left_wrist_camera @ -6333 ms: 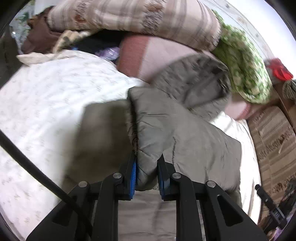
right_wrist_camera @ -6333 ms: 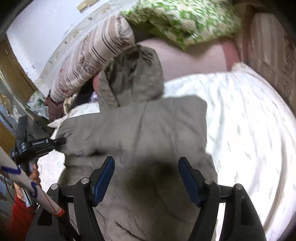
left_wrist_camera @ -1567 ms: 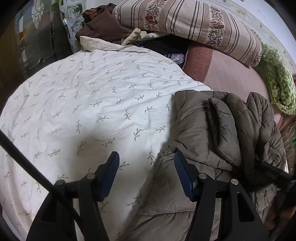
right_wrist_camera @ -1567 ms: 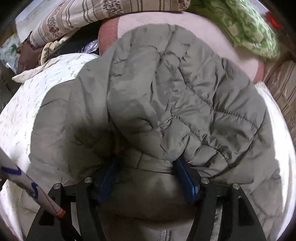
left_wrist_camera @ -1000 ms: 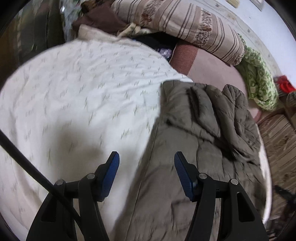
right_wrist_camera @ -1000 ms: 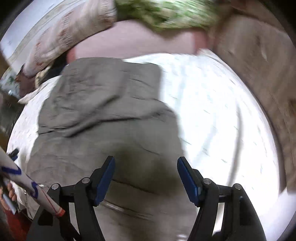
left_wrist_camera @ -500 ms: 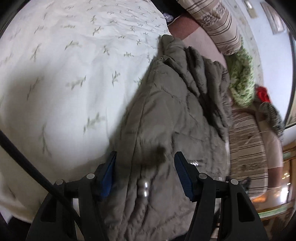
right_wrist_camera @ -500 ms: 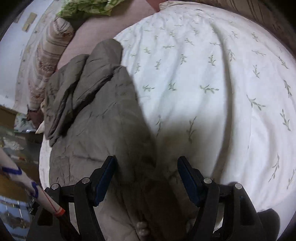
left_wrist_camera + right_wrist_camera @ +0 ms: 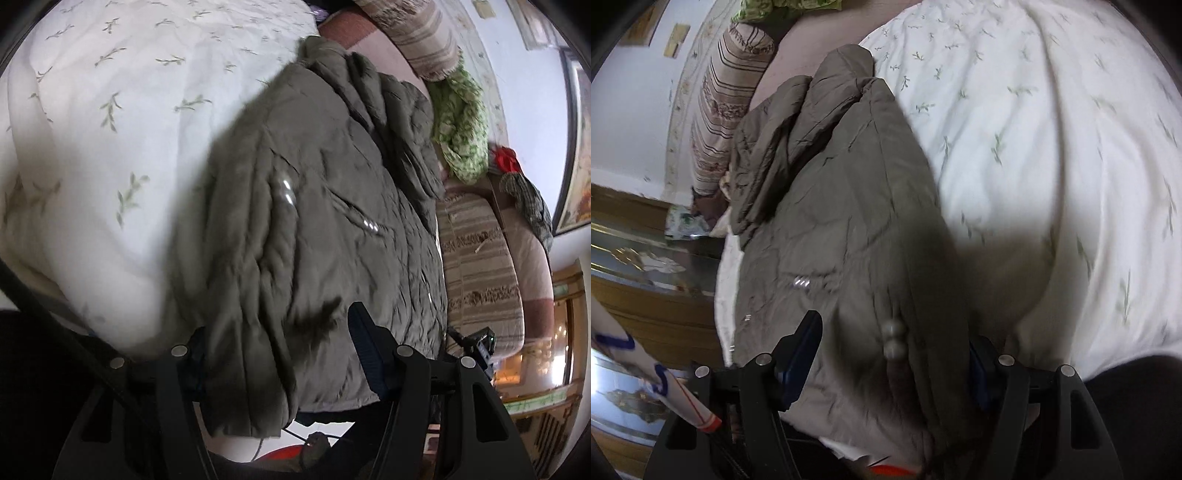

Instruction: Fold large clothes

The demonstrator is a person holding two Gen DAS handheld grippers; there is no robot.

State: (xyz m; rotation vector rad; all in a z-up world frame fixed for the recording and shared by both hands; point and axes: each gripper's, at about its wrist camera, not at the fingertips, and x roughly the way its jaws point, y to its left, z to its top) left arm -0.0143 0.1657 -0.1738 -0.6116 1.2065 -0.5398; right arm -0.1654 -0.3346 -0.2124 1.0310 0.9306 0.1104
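An olive-grey quilted jacket [image 9: 332, 206] lies lengthwise on the white bed, its sleeves and hood folded in at the far end. It also shows in the right wrist view [image 9: 849, 206]. My left gripper [image 9: 280, 354] is open, its jaws straddling the jacket's bottom hem at the bed's near edge. My right gripper [image 9: 890, 362] is open too, its jaws either side of the hem's other corner, where two round snap studs [image 9: 894, 338] show. The fabric hides part of each inner jaw.
The white leaf-print duvet [image 9: 110, 110] covers the bed. A striped pillow [image 9: 720, 92] and green-patterned bedding [image 9: 461, 125] lie at the head end. A striped sofa [image 9: 476, 258] stands beside the bed. Wooden furniture [image 9: 646, 258] is on the other side.
Both grippers have dropped from the jacket's upper part to the near edge of the bed. Their open jaws now sit around the bottom hem.
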